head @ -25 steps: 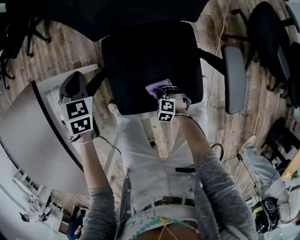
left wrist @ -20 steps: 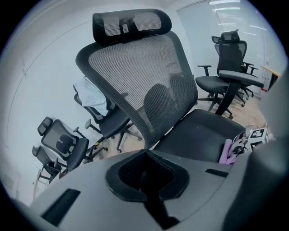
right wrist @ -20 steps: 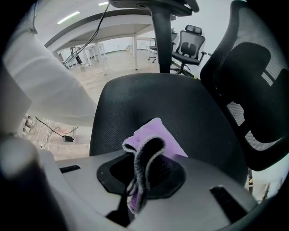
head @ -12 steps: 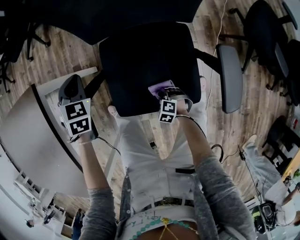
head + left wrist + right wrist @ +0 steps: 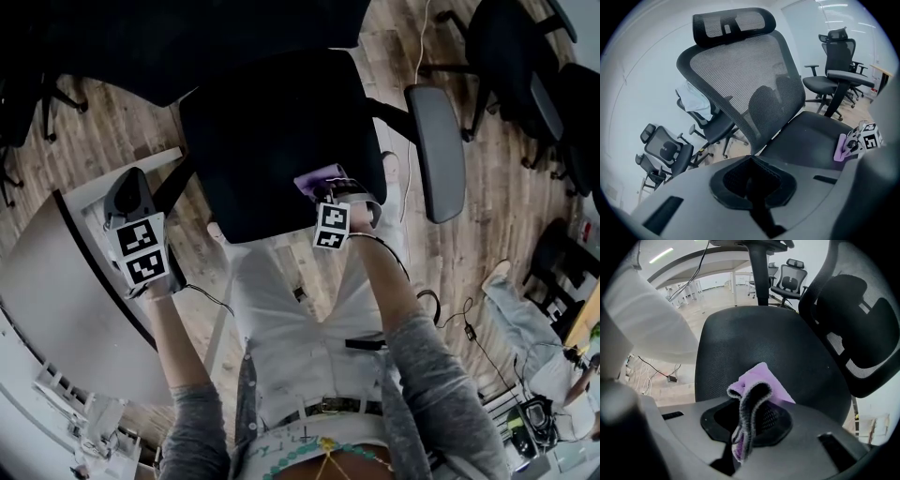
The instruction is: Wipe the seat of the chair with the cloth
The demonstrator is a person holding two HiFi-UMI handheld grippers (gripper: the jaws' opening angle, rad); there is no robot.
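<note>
A folded lilac microfibre cloth (image 5: 757, 392) is clamped in the right gripper (image 5: 743, 432) and laid on the front part of the black padded chair seat (image 5: 764, 343) — wiping is judged barely begun, with most of the seat left. The left gripper (image 5: 752, 192) is held aside, jaws together on nothing.

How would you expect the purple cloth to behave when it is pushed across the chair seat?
Probably floppy: the cloth folds over and droops where the right gripper pinches it. Likely light, since that small pinch carries all of it. Its fuzzy edge against the fabric seat suggests it may drag and bunch rather than slide freely.
</note>
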